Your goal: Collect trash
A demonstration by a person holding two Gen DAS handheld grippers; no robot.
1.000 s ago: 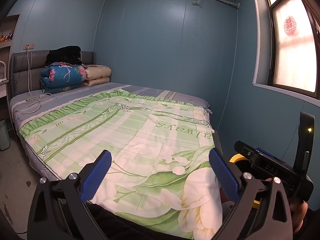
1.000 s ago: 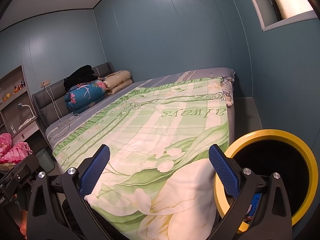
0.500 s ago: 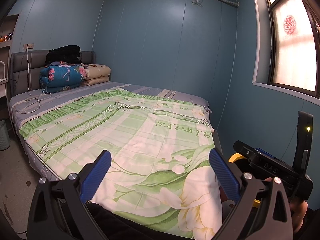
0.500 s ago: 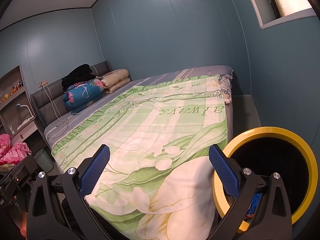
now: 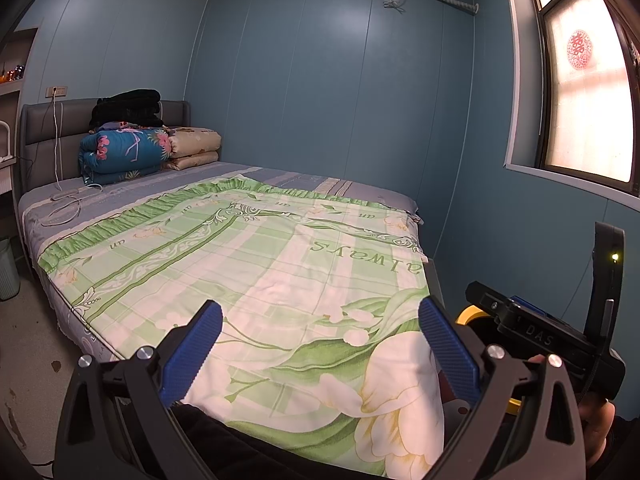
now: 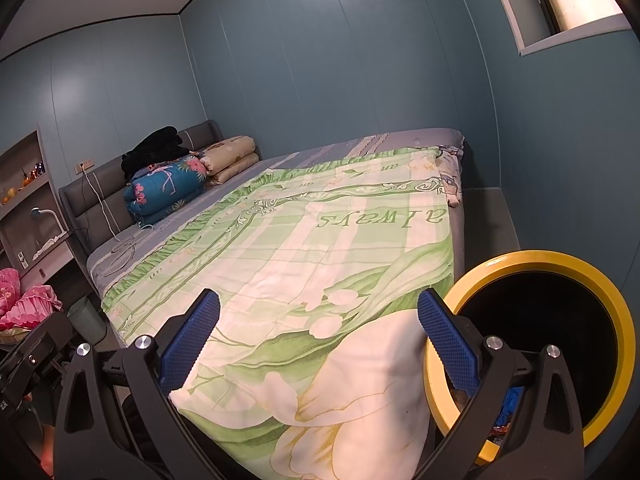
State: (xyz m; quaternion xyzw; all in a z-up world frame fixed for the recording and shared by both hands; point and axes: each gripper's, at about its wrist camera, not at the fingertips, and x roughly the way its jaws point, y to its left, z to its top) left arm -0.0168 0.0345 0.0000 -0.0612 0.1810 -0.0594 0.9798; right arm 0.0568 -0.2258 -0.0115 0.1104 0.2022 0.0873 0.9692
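Observation:
A bin with a yellow rim [image 6: 536,262] and dark inside stands on the floor at the bed's near right corner; some coloured scraps lie in its bottom. A sliver of the rim [image 5: 470,316] shows in the left wrist view. My left gripper [image 5: 320,322] is open and empty above the foot of the bed. My right gripper [image 6: 318,316] is open and empty, its right finger just left of the bin. The right gripper's body [image 5: 540,336] shows at the right of the left wrist view. No loose trash shows on the bed.
A bed with a green floral cover [image 5: 248,264] fills the middle. Folded quilts [image 5: 124,152] and black clothes lie at the headboard, with a white cable [image 5: 68,204] beside them. A pale green bin [image 6: 86,316] stands left of the bed. Blue walls close in at the right.
Both views have risen and tipped slightly; the bed sits a little lower in frame. Both grippers stay open and empty.

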